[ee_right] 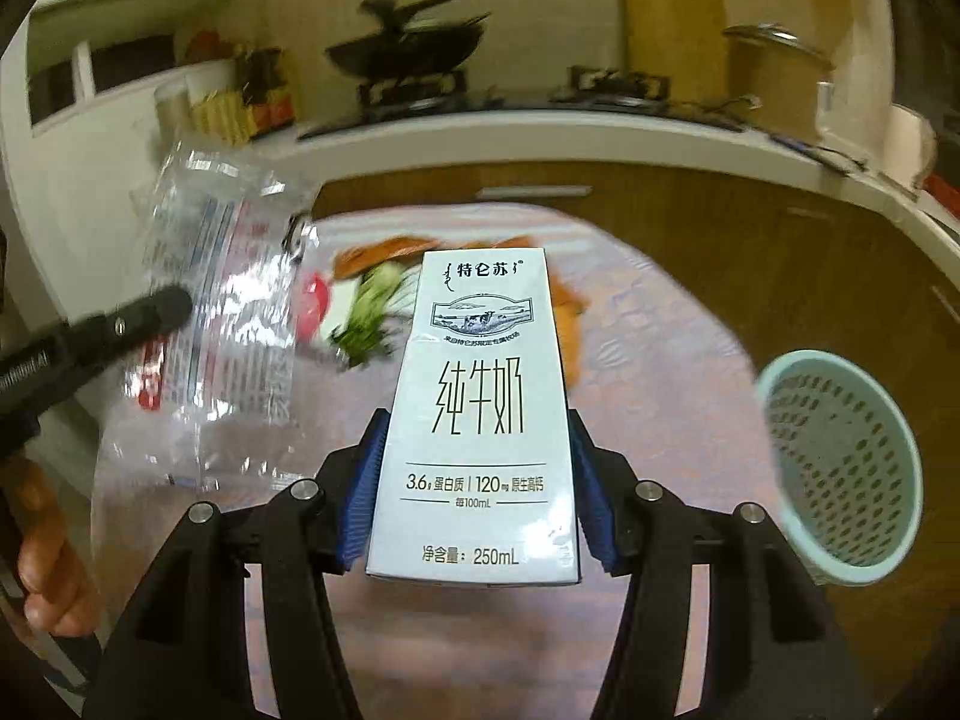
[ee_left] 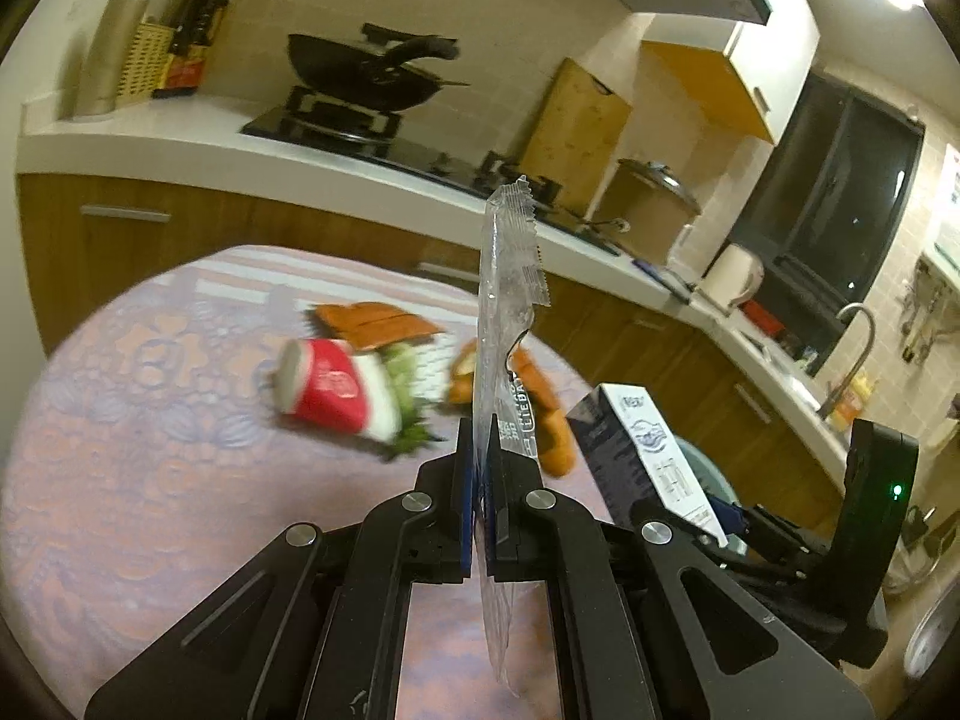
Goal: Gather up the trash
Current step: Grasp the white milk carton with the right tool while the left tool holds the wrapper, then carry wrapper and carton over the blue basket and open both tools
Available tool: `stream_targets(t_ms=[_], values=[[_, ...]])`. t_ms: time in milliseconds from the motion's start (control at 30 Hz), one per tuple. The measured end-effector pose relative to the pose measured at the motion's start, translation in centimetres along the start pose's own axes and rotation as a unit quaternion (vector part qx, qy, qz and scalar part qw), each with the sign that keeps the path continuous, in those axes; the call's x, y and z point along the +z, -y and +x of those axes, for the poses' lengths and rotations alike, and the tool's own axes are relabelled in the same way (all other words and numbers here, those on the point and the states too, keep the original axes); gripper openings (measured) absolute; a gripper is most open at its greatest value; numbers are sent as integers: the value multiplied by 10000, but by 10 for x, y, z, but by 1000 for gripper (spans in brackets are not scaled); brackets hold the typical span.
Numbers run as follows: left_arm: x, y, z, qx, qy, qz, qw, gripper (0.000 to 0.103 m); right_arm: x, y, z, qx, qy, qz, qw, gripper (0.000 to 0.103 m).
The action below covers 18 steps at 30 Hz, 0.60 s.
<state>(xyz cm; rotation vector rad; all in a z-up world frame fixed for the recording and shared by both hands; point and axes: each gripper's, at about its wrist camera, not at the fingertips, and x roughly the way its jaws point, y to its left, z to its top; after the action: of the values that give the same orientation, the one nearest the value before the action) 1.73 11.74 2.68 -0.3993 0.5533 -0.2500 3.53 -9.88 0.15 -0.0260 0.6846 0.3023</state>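
My left gripper (ee_left: 480, 438) is shut on a clear plastic wrapper (ee_left: 510, 276), held edge-on above the round table (ee_left: 150, 420). The wrapper also shows in the right wrist view (ee_right: 222, 324), with the left gripper's fingertip (ee_right: 162, 306) on it. My right gripper (ee_right: 477, 450) is shut on a white milk carton (ee_right: 480, 408), held upright above the table; the carton also shows in the left wrist view (ee_left: 648, 444). A red and white paper cup (ee_left: 336, 390) lies on its side on the table.
A light blue perforated basket (ee_right: 840, 468) hangs at the right of the table. Toy greens (ee_left: 408, 396), orange bread slices (ee_left: 378, 324) and croissant-like pieces (ee_left: 540, 408) lie mid-table. Behind is a kitchen counter (ee_left: 180, 138) with a wok (ee_left: 372, 72) on a stove.
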Motion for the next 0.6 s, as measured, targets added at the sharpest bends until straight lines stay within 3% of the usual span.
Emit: stream_targets(t_ms=[100, 367, 600], values=[[-5, 21, 14, -278, -20, -34, 9996, 1, 6, 30, -17, -278, 171, 141, 9994, 53], [-2, 109, 72, -608, -260, 492, 9966, 0, 15, 110, -43, -847, 436, 394, 9947, 53], [-9, 185, 146, -791, -753, 969, 9893, 0, 2, 200, -39, -1266, 382, 923, 9869, 53]])
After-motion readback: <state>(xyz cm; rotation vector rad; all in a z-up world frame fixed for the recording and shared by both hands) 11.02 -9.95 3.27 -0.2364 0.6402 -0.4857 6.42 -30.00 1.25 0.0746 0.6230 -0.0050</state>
